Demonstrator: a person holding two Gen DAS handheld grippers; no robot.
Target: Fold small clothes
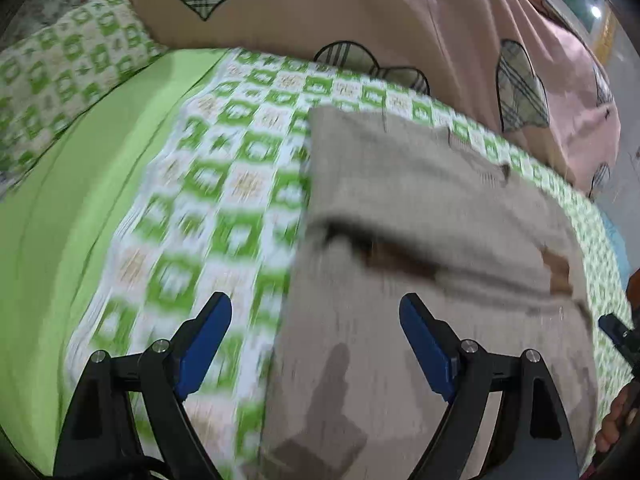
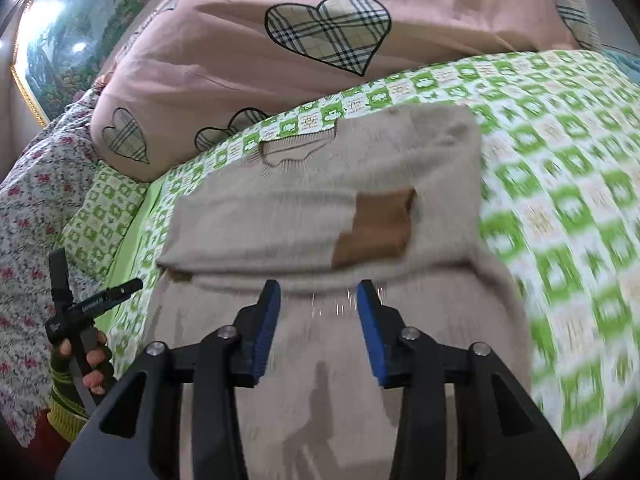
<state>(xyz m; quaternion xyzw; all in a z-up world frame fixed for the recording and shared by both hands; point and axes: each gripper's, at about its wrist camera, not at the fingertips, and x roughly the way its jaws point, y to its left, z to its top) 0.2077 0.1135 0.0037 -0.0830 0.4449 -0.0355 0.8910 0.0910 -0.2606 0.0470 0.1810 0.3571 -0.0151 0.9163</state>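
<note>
— Seen through the left wrist camera, where does the sweater (image 1: 420,240) lie?

— On the green checked bedsheet (image 1: 224,168), filling the right half of the view. Its long axis runs from six o'clock up to about one o'clock, with the neckline at the far end. A folded-over sleeve crosses it, showing a brown cuff (image 1: 558,276) near three o'clock.

— And the left gripper (image 1: 316,320)?

— Jaws spread wide, nothing between the blue pads; the right pad is over the knit, the left over the sheet. A pink quilt with plaid hearts (image 1: 400,20) sits at twelve o'clock.

— Now the right wrist view?

— The sweater (image 2: 320,208) is central, long axis from six to twelve o'clock, its collar (image 2: 296,148) pointing away toward the quilt (image 2: 248,60). The sleeve lies across it, its brown cuff (image 2: 376,228) toward two o'clock.

— The right gripper (image 2: 319,296)?

— Partly open over the knit, gripping nothing. At eight o'clock the person's left hand (image 2: 90,364) holds the other tool.
</note>
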